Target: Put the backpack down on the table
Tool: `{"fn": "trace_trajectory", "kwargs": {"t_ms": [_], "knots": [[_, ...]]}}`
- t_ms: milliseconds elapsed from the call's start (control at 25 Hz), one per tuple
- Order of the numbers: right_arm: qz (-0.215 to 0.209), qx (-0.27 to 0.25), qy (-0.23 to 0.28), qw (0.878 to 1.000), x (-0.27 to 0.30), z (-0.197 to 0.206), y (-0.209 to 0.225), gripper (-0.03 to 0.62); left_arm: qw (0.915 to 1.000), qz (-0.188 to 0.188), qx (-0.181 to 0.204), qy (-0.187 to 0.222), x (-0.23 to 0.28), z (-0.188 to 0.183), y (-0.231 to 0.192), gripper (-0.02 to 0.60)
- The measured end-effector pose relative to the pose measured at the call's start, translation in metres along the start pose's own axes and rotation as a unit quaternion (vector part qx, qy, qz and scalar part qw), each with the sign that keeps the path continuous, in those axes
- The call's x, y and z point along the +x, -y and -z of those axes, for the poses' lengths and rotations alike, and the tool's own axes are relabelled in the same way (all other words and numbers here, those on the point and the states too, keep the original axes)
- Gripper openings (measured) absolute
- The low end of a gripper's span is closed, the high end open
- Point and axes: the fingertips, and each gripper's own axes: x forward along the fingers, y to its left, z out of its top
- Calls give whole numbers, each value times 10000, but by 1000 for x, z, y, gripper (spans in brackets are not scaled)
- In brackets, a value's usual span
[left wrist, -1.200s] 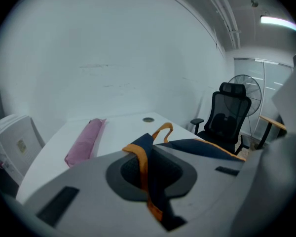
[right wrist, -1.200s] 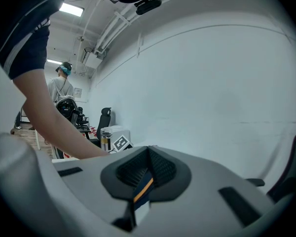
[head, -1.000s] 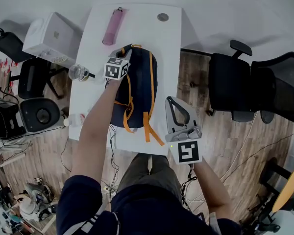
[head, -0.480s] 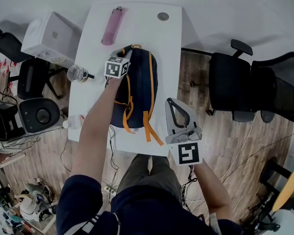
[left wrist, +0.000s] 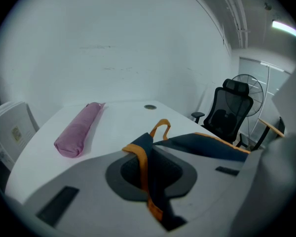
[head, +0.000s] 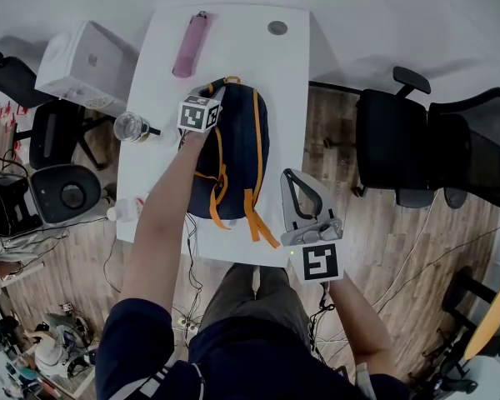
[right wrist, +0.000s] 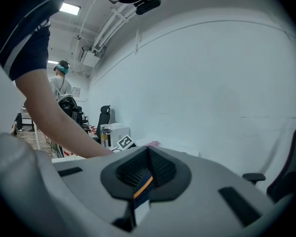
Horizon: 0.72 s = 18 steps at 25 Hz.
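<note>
1. The right tool [head: 288,173] hovers over the near right corner of the bench [head: 233,52]. It is just beside the backpack [head: 237,148] and apart from it. Its jaws are pressed together at the tips. In the right gripper view a bit of navy and orange cloth shows through the slit behind the tips. I read it as the backpack seen beyond, because in the head view the tool stands clear of it.
2. The backpack is navy with orange trim. It lies flat and lengthwise on the bench, from about the middle toward the near edge. Its top loop points to the far edge. One loose orange band runs to the near edge, beside the right tool.
3. The left tool [head: 218,97] is at the far left part of the backpack, near its top, and points downward. Its jaws are pinching the orange strap [left wrist: 140,164]. In the left gripper view the strap runs through the gap between them, with navy cloth beside it.
4. A bottle [head: 131,125] is just beside the left edge. I cannot tell if it stands on the bench.
5. A pink pouch [head: 192,44] lies on the far left part of the bench, well apart from the backpack.
6. A cable hole [head: 277,29] sits near the far edge, to the right of the pouch.
7. A white box [head: 75,65] is off the far left corner. Black chairs [head: 433,148] stand to the right of the bench.
</note>
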Motion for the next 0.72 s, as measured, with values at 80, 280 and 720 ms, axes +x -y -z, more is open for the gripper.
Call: {"fn": "trace_trajectory", "kwargs": {"t_ms": [80,280,720], "knots": [[15,33,-9,10000,-1,1,0,2,10000,29,-24,13,-1,0,0,16],[35,55,-22,10000,0,2,0,3,10000,16,37,31,-3,-1,0,17],[13,67,17,10000,0,1,-1,3,9997,33,231,-66,-8,-4,2,29]]}}
